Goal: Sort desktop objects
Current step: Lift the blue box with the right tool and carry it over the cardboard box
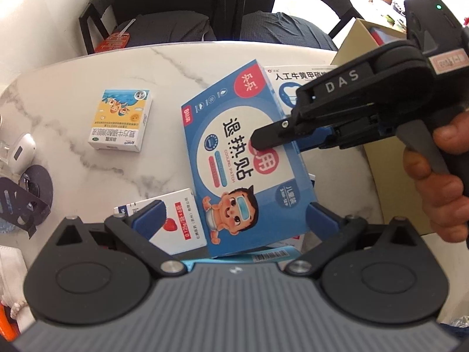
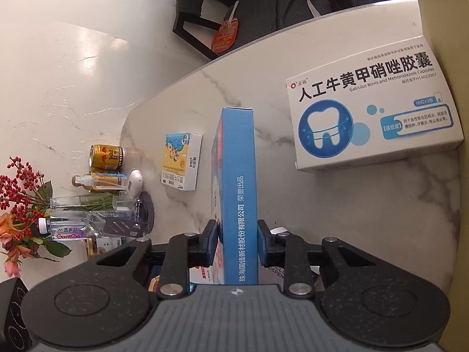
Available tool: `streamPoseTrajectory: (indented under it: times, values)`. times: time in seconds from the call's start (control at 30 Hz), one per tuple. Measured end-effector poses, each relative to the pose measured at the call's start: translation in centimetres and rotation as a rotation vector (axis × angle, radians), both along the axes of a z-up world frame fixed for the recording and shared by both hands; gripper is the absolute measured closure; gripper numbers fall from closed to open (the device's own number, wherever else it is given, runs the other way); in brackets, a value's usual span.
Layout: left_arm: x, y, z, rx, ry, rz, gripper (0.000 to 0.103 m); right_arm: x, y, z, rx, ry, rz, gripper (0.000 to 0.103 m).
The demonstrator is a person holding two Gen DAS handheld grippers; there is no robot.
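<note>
A blue cooling-patch box (image 1: 246, 158) with a cartoon child on it is held edge-up, tilted over the marble table (image 1: 58, 94). My right gripper (image 2: 238, 236) is shut on its narrow blue side (image 2: 239, 176), one pad on each face. In the left wrist view the right gripper (image 1: 263, 140) comes in from the right, its upper finger lying across the box's front. My left gripper (image 1: 236, 215) stands open low in that view, with the box's lower end between its wide-spread fingers and no pad touching it.
On the table lie a small yellow box (image 1: 121, 120), a white box with a tooth picture (image 2: 372, 114) and a white strawberry box (image 1: 173, 220). A cardboard box (image 1: 354, 41) stands at the right. A gold can (image 2: 107, 157), bottles and flowers (image 2: 20, 193) crowd the left edge. Dark chairs (image 1: 164, 3) stand behind.
</note>
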State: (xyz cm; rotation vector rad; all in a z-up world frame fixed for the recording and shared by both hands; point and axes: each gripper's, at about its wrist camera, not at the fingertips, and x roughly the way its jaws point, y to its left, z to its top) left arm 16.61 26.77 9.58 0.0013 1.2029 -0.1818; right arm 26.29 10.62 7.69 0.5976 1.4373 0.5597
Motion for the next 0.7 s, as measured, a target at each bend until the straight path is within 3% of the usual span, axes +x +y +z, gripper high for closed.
streamPoseTrajectory:
  times: [0.3,0.7]
  values:
    - [-1.5,0.1,0.9,0.053,0.01,0.028,0.0,-1.5,0.6,2.3,-0.049,-0.081,0.017,0.078]
    - [-3.5,-0.7,3.0,0.064,-0.015,0.069,0.0,-3.0,-1.0,6.4,-0.089,-0.184,0.016,0.078]
